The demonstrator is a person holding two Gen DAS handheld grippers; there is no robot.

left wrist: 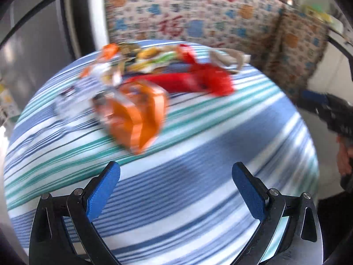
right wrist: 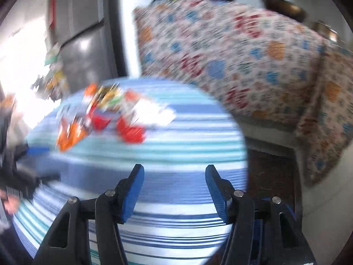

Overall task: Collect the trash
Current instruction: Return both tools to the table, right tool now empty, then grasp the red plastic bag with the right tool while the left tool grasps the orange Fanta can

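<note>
Blue, white and teal stripes cover the round table (left wrist: 198,154), and the trash sits in a loose heap on its far side. Nearest in the left wrist view is an orange wrapper (left wrist: 136,114), crumpled and blurred, with a red wrapper (left wrist: 205,81) just behind it and a clear plastic piece (left wrist: 75,97) beside it on the left; further back lies a jumble of smaller scraps (left wrist: 154,55), too smeared to tell apart. The left gripper (left wrist: 176,172) hangs over bare cloth on the near side, its blue pads spread wide with nothing between them. The right gripper (right wrist: 174,174) is also parted and empty, over the stripes, well short of the heap. From its view a white paper (right wrist: 154,112) lies by the red pieces. A patterned cloth (right wrist: 242,55) drapes furniture behind the table.
</note>
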